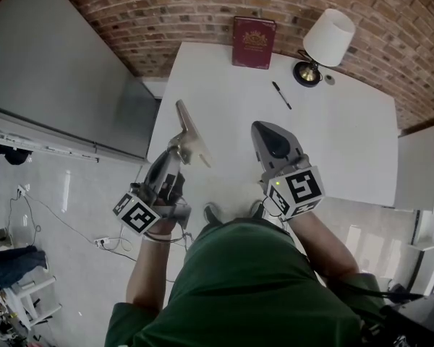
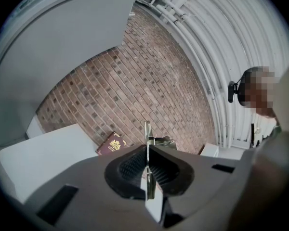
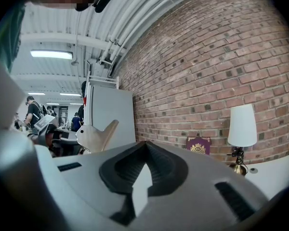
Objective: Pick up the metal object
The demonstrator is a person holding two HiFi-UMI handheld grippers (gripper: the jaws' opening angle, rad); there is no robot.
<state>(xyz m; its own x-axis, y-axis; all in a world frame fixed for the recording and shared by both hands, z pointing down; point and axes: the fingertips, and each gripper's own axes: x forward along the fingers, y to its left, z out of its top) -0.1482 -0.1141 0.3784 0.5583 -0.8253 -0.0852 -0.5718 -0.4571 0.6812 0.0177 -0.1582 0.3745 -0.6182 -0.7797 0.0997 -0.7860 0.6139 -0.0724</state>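
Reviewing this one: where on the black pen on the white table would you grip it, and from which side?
Take the pen at mid-barrel, coming from above with the jaws across its thin width. It lies flat and slanted on the table, with bare surface on both sides, so nothing should block the jaws.

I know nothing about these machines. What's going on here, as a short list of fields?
left tool: shut on a thin metal piece, held in the air
right tool: shut, empty
table: white, against a brick wall
on the table: red book, lamp, pen
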